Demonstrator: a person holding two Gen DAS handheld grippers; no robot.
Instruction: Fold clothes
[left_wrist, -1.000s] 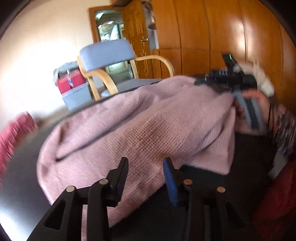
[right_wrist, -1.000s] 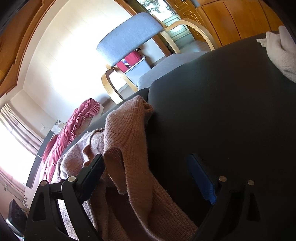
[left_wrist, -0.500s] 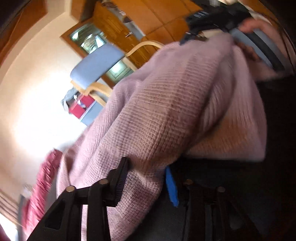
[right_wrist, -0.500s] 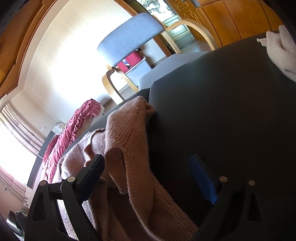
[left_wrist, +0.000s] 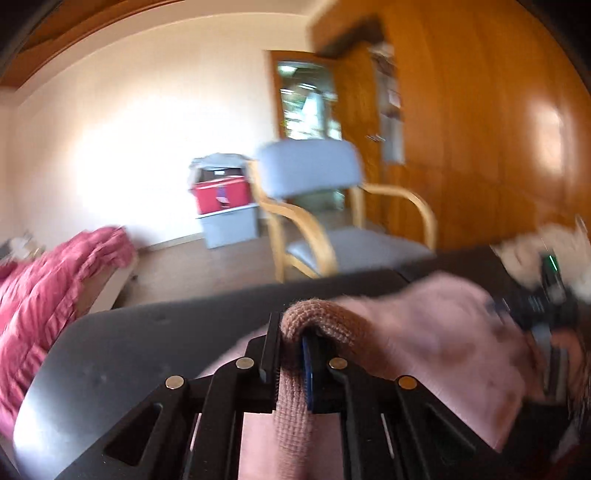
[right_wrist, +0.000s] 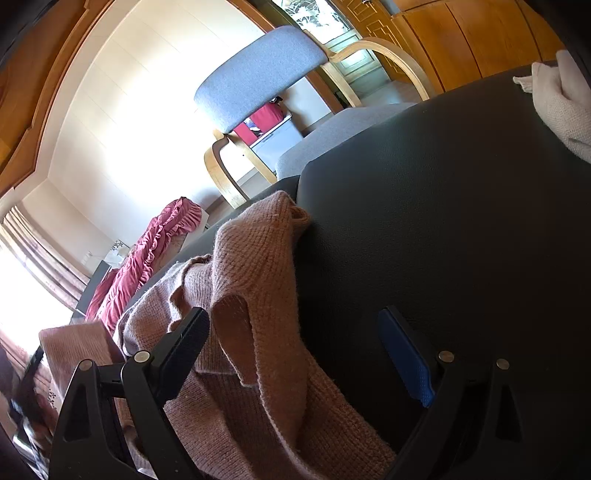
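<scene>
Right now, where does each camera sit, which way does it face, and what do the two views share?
Left wrist: on the left gripper, looking over the dark table toward the chair; its jaws are closing on a fold of the pink sweater; the other gripper and a hand show at right.
Right wrist: on the right gripper, tilted, jaws open over the sweater's edge.
Shared: sweater, table, chair, red bedding.

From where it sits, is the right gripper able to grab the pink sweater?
Probably yes: the right gripper is open, and a fold of the pink sweater already lies between its fingers on the dark table, nothing blocking.
</scene>
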